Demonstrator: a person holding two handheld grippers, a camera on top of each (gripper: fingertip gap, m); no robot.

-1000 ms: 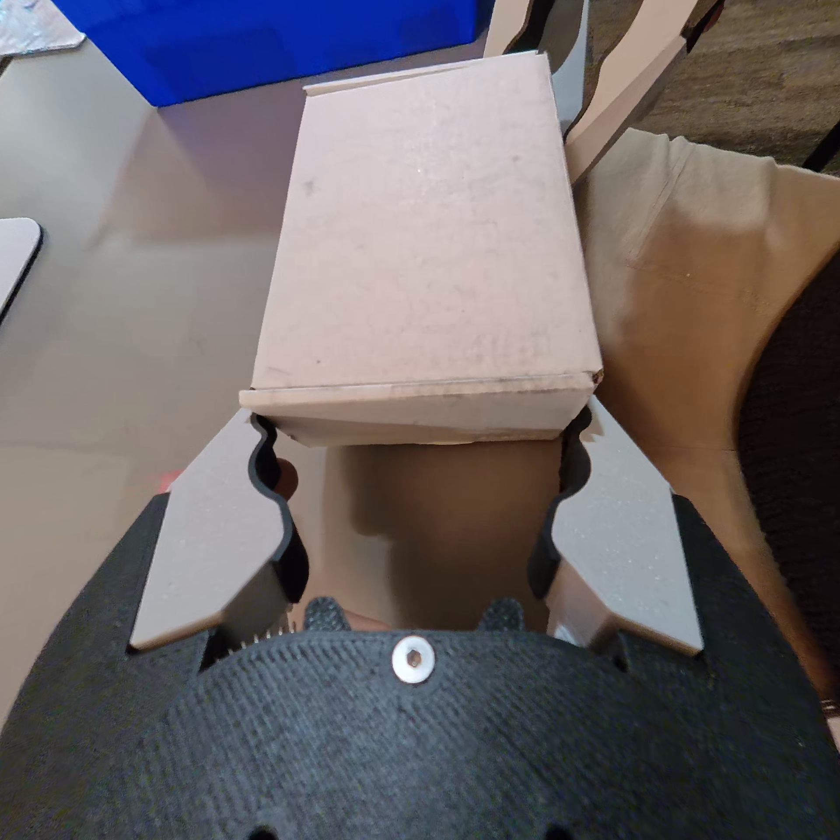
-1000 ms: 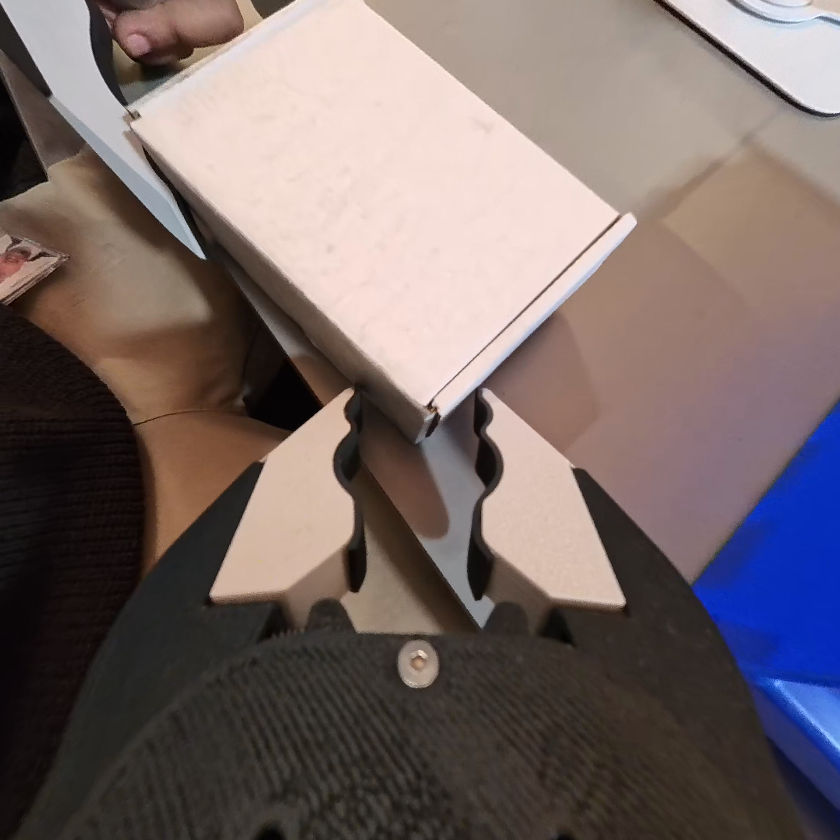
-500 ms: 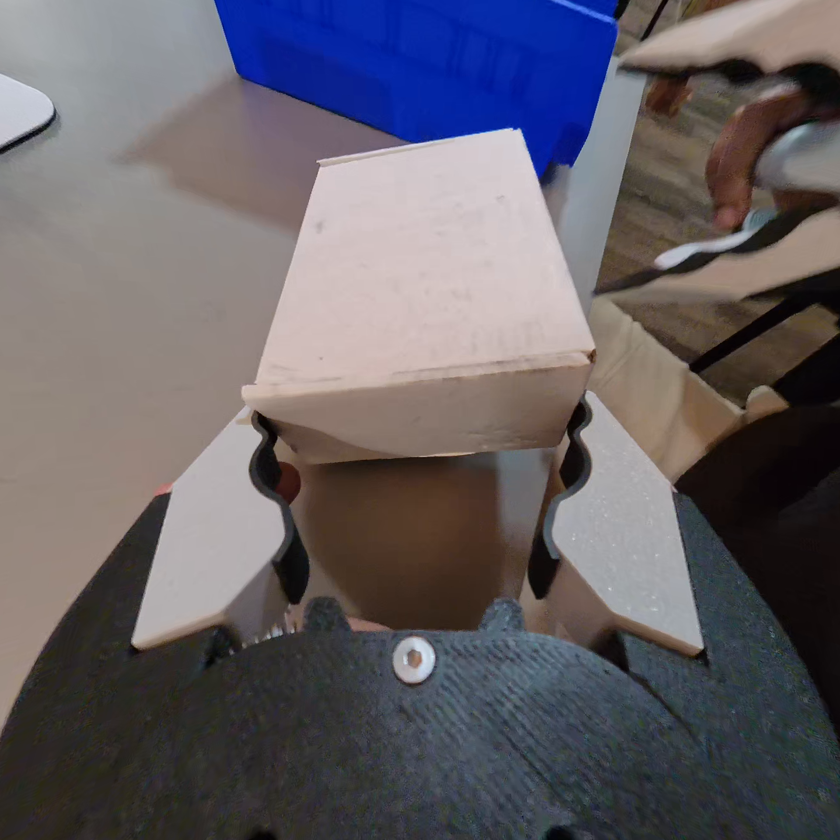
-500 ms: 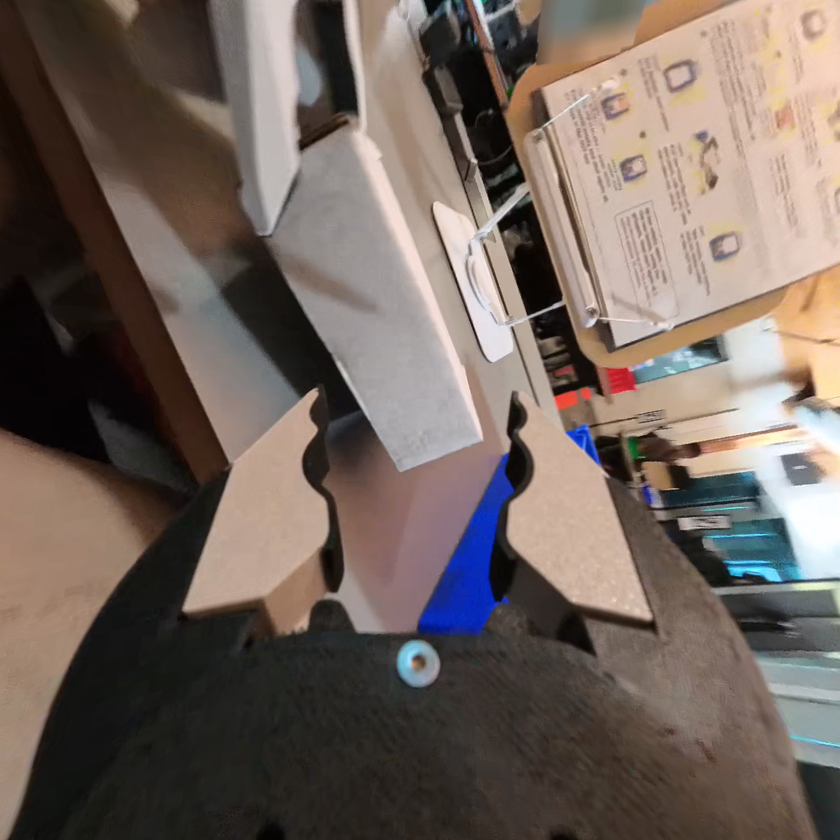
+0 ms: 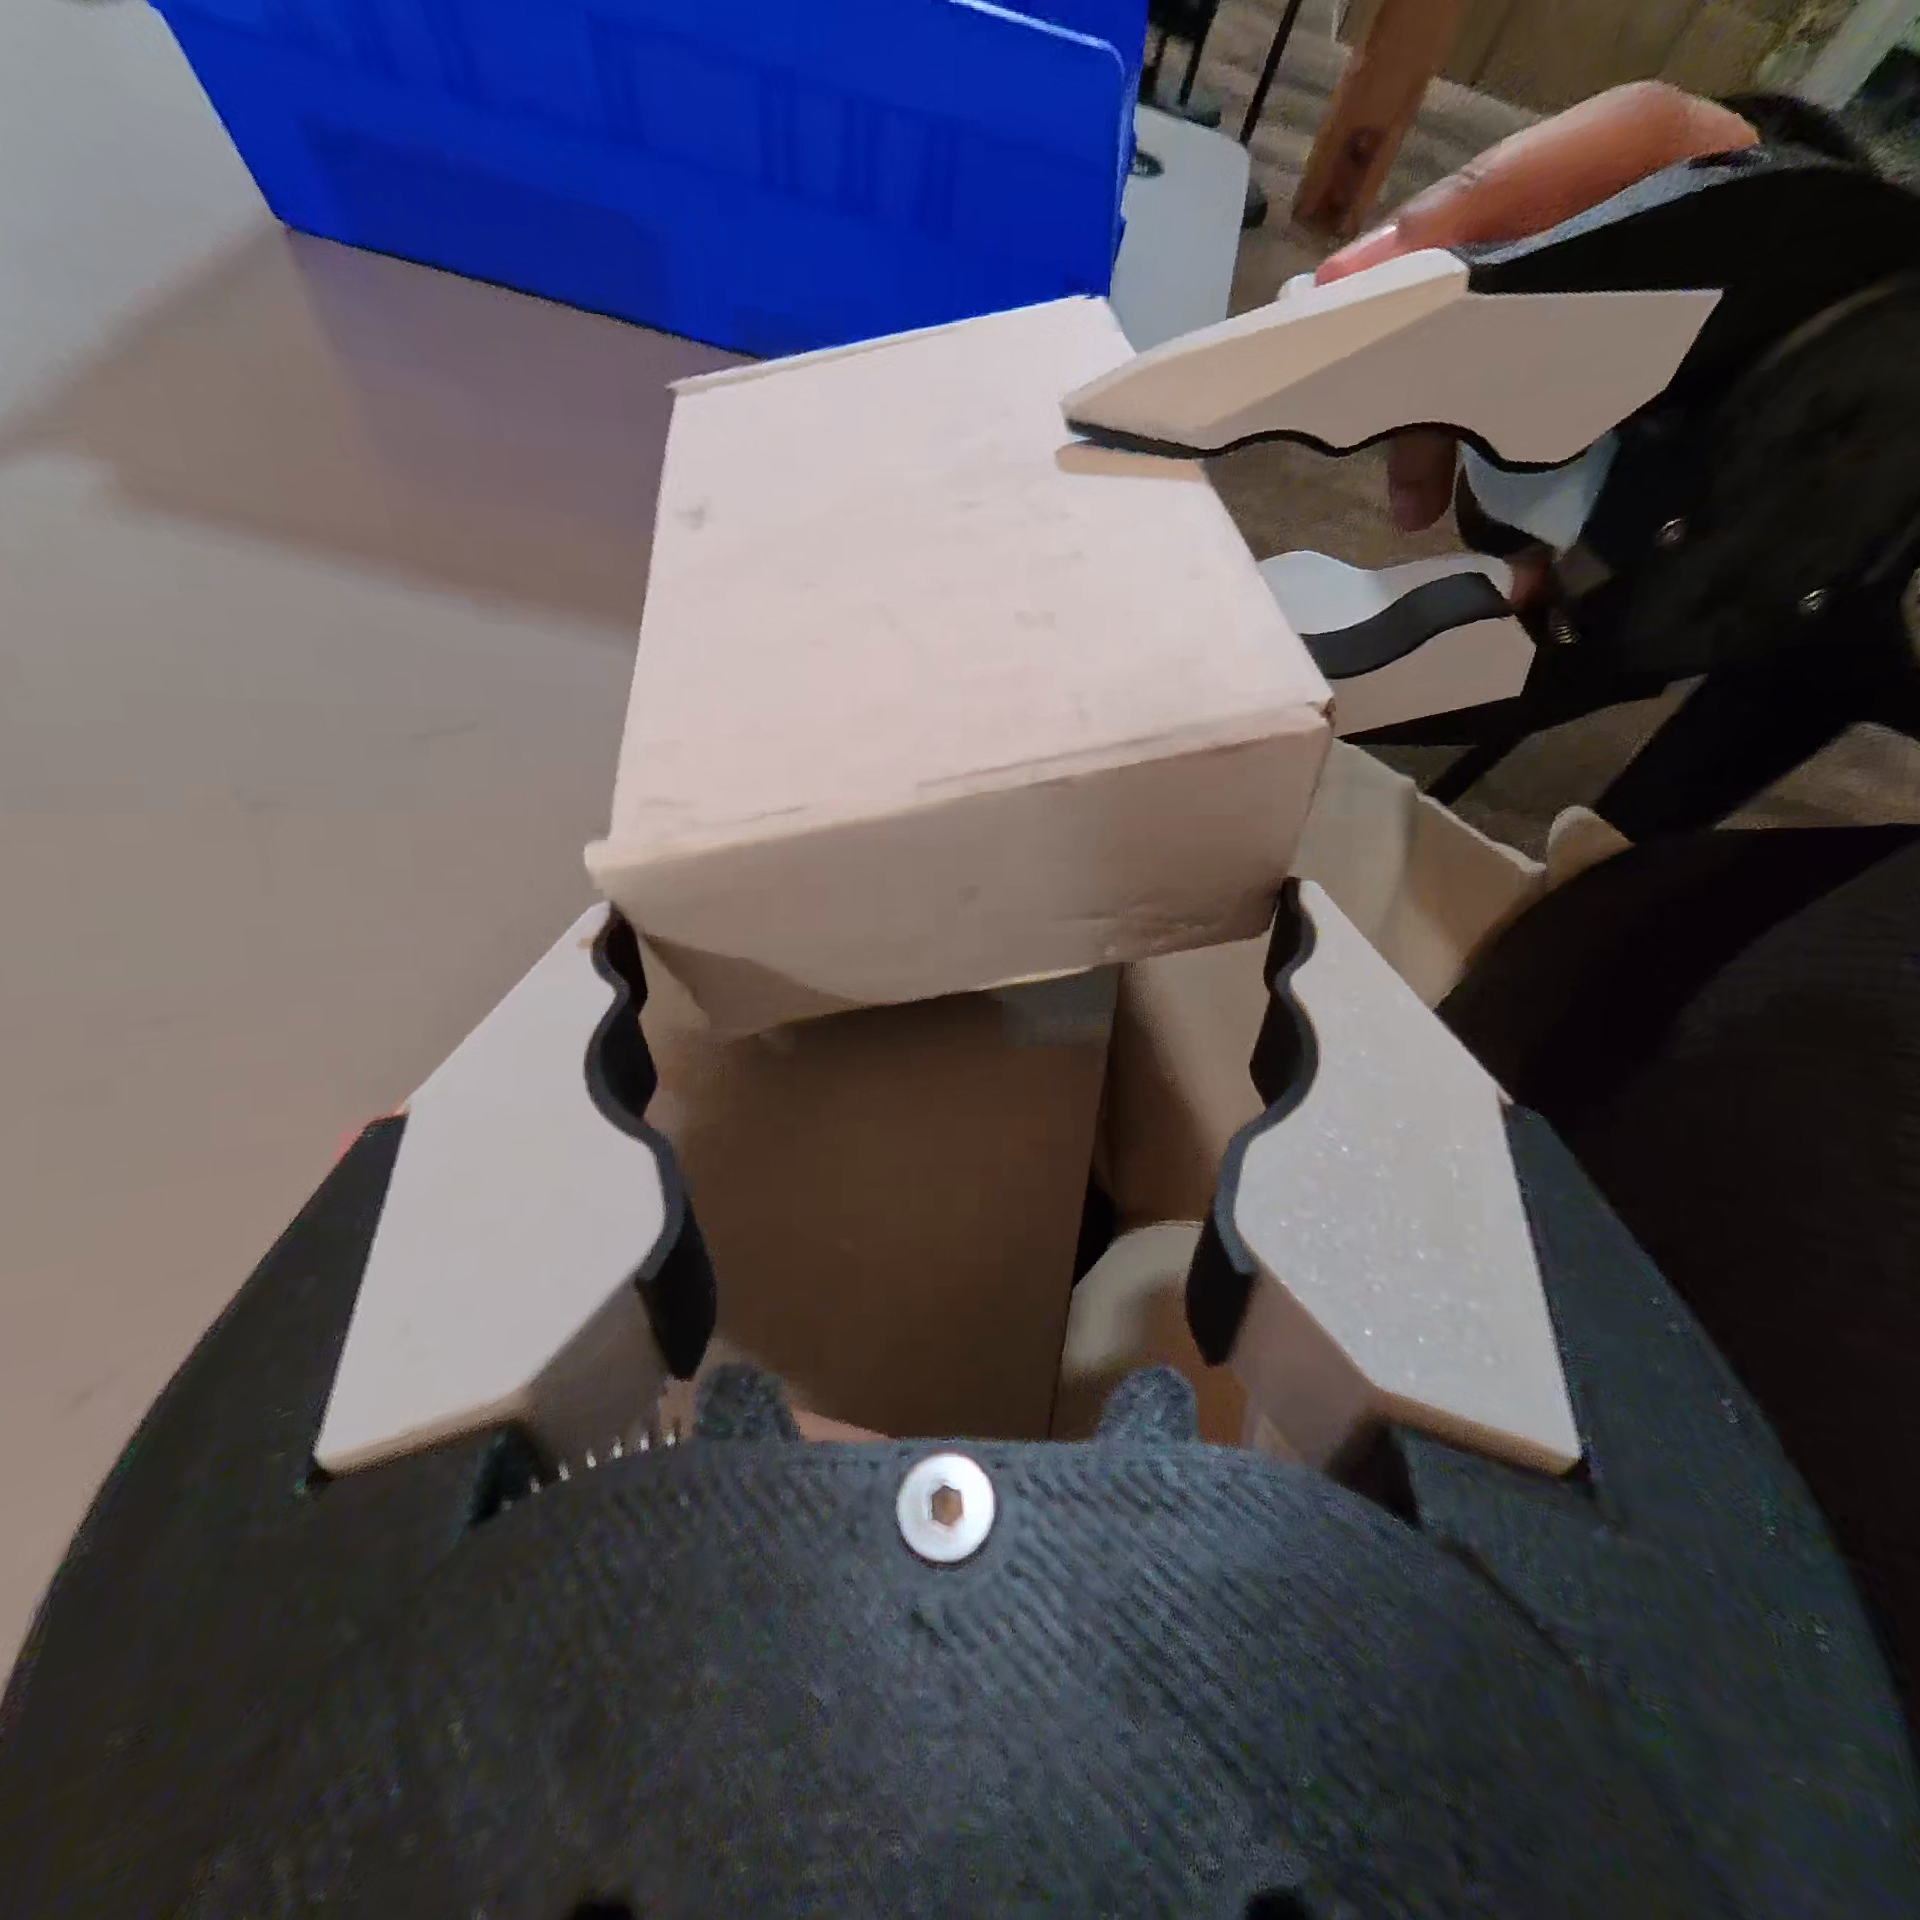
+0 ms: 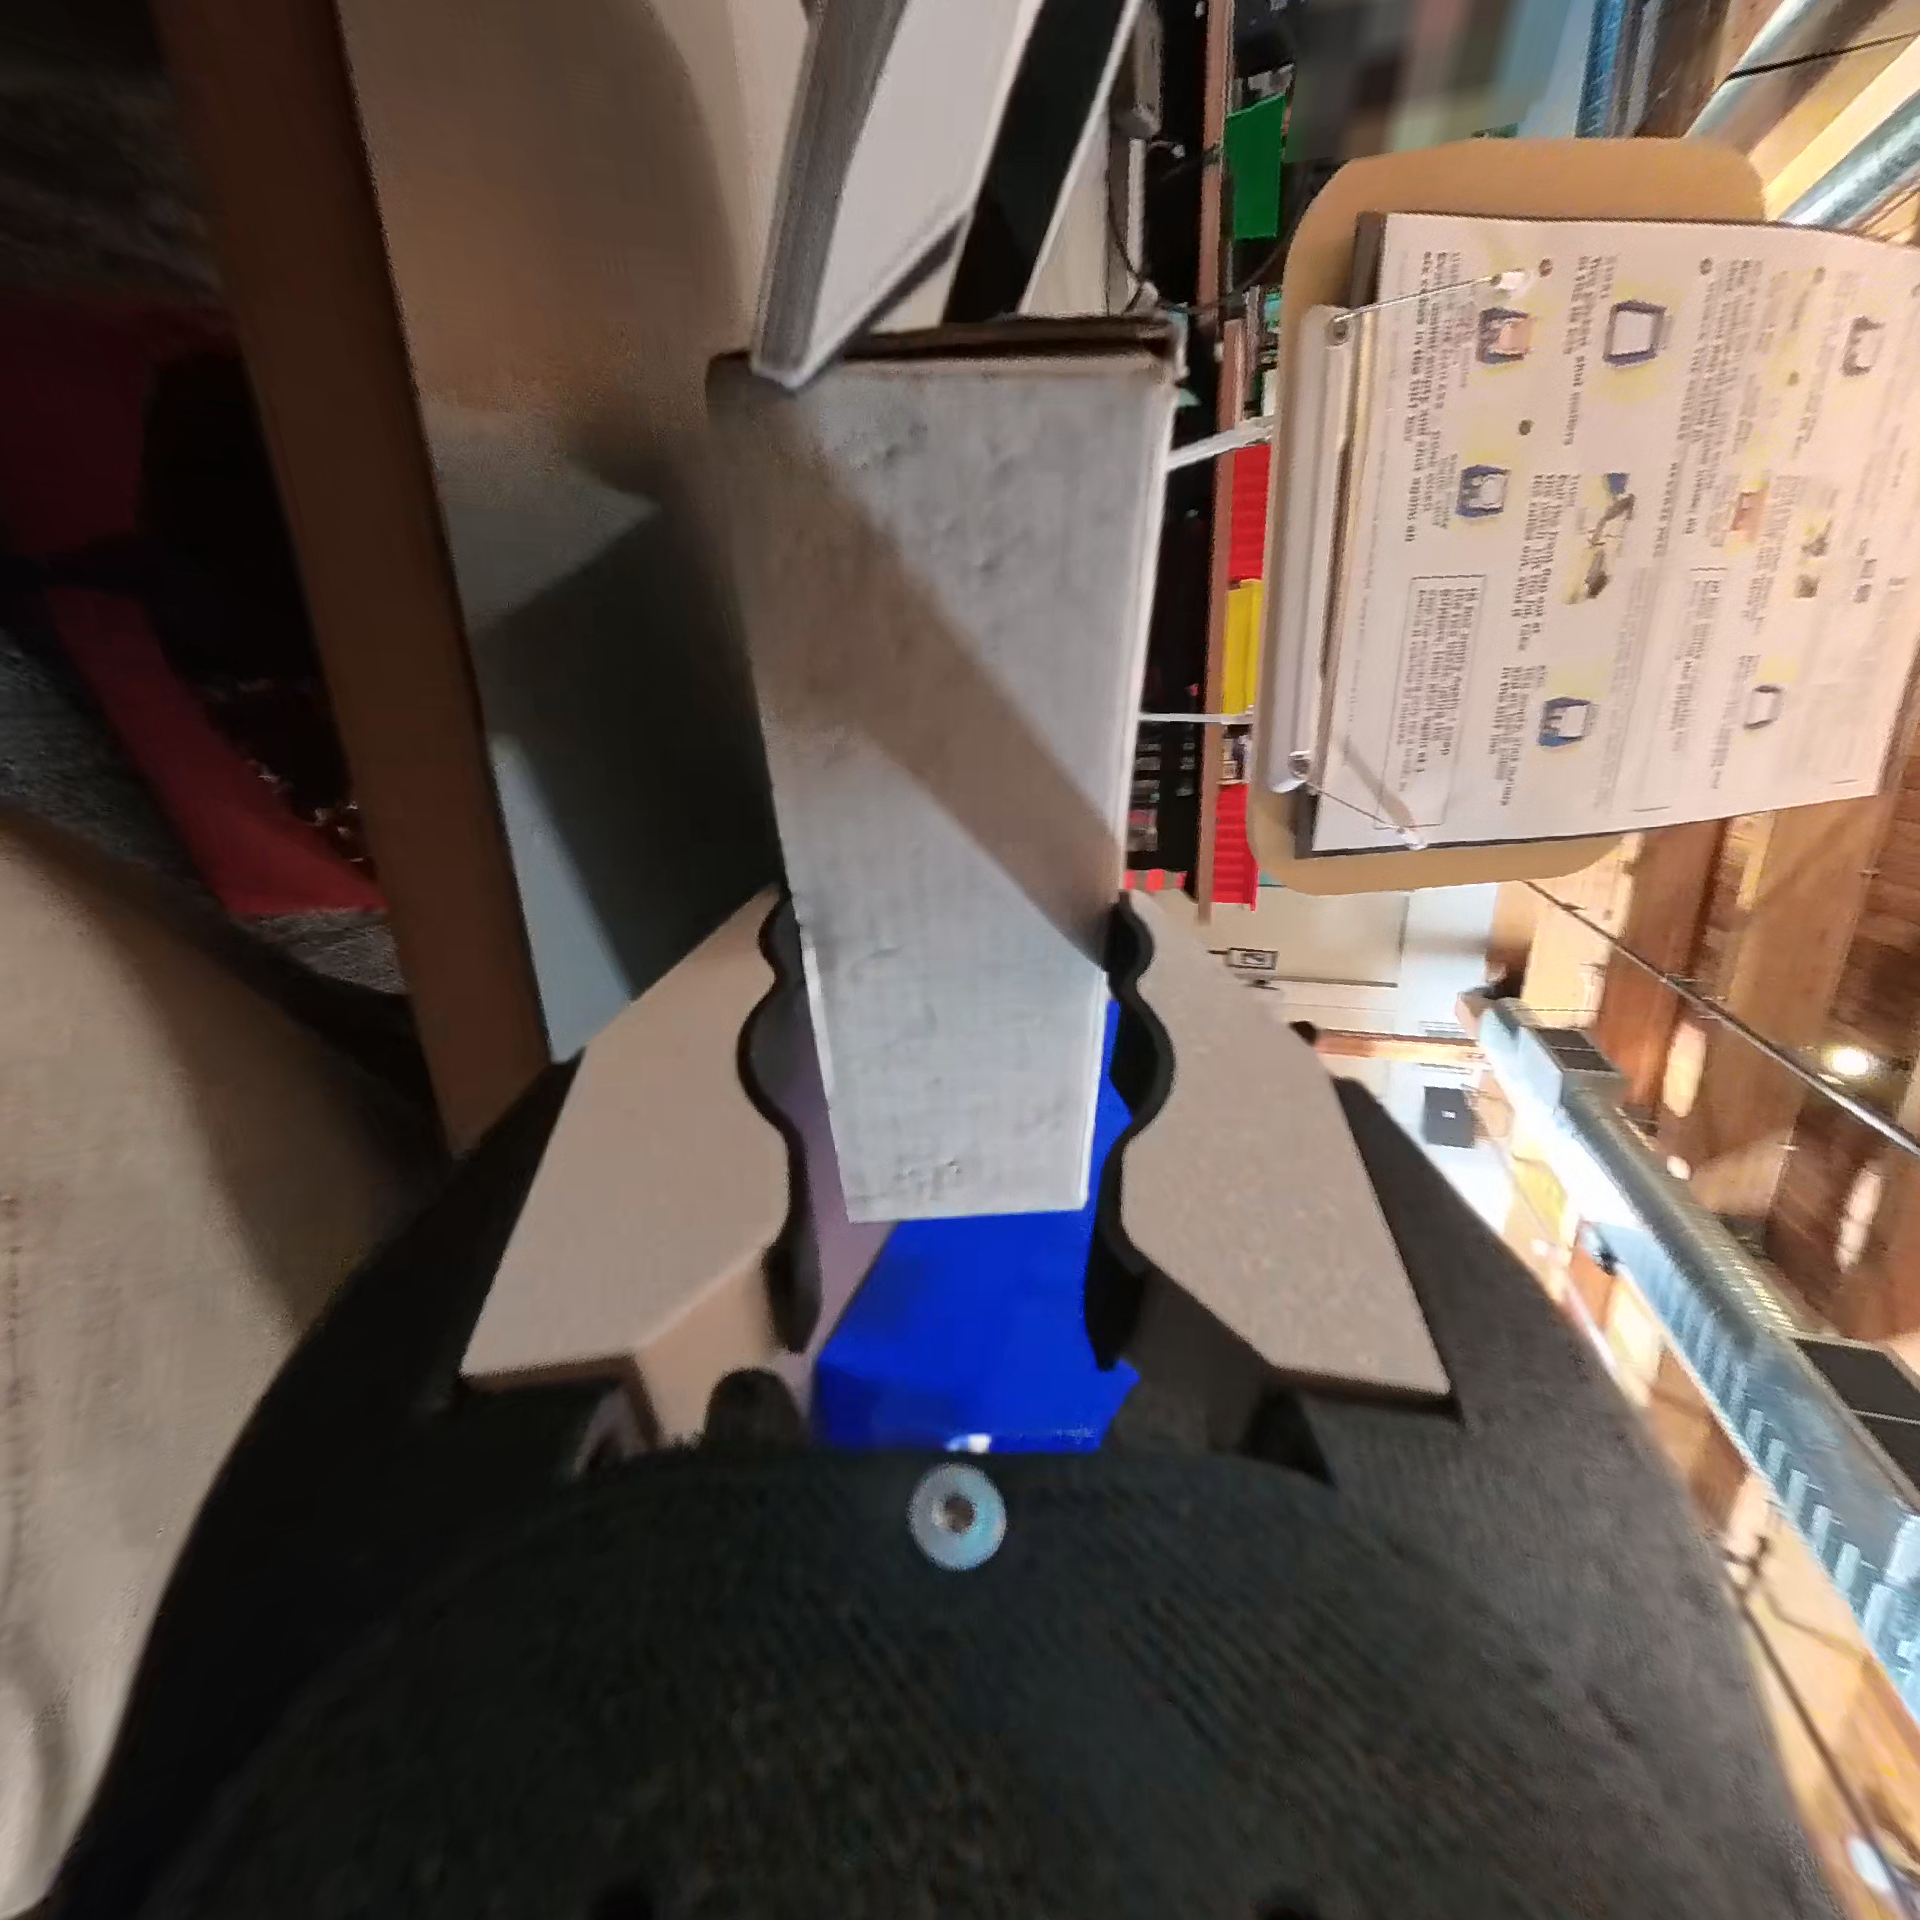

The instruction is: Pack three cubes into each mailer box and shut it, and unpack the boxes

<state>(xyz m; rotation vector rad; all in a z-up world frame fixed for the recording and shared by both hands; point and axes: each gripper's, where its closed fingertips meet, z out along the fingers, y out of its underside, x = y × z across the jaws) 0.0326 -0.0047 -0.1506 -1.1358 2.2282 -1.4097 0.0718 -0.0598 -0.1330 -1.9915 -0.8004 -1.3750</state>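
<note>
Left gripper (image 5: 940,935) clamping near end of box (image 5: 935,644), jaws pressing both side walls, holding it off table (image 5: 260,623) for access. Right gripper (image 6: 951,945) rolling sideways, jaws straddling far end, one above lid, one below; contact looking likely, grip uncertain. Box shut, over table edge. Blue bin (image 5: 675,156) standing behind. Cubes not visible.
</note>
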